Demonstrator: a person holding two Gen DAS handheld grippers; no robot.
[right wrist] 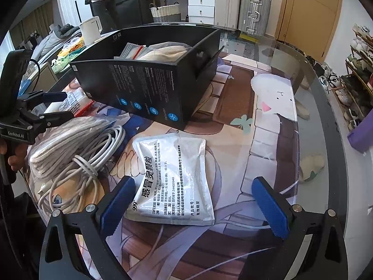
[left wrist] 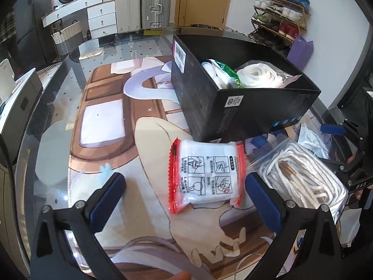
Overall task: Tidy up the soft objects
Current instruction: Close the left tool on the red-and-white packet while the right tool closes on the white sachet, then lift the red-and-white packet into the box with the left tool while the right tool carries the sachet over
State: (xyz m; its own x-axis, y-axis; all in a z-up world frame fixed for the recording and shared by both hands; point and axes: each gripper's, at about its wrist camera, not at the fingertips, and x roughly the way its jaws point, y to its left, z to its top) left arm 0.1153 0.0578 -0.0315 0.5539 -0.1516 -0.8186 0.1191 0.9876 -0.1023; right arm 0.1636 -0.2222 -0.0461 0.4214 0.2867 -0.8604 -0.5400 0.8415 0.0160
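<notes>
A black cardboard box (left wrist: 223, 107) stands on the glass table and holds several white soft packs; it also shows in the right wrist view (right wrist: 149, 88). A white packet with red edges (left wrist: 205, 175) lies in front of the box, between the fingers of my open left gripper (left wrist: 184, 198). A bagged white cord (left wrist: 303, 177) lies to its right. My open right gripper (right wrist: 193, 207) hovers over a silver medicine sachet (right wrist: 172, 179). A coil of white cable (right wrist: 79, 158) lies left of the sachet. Both grippers are empty.
The glass table's curved edge (right wrist: 310, 107) runs along the right. A white kettle (right wrist: 91, 29) stands behind the box. Suitcases (left wrist: 144, 7), a white drawer unit (left wrist: 100, 16) and a shoe rack (left wrist: 279, 16) stand on the floor beyond the table.
</notes>
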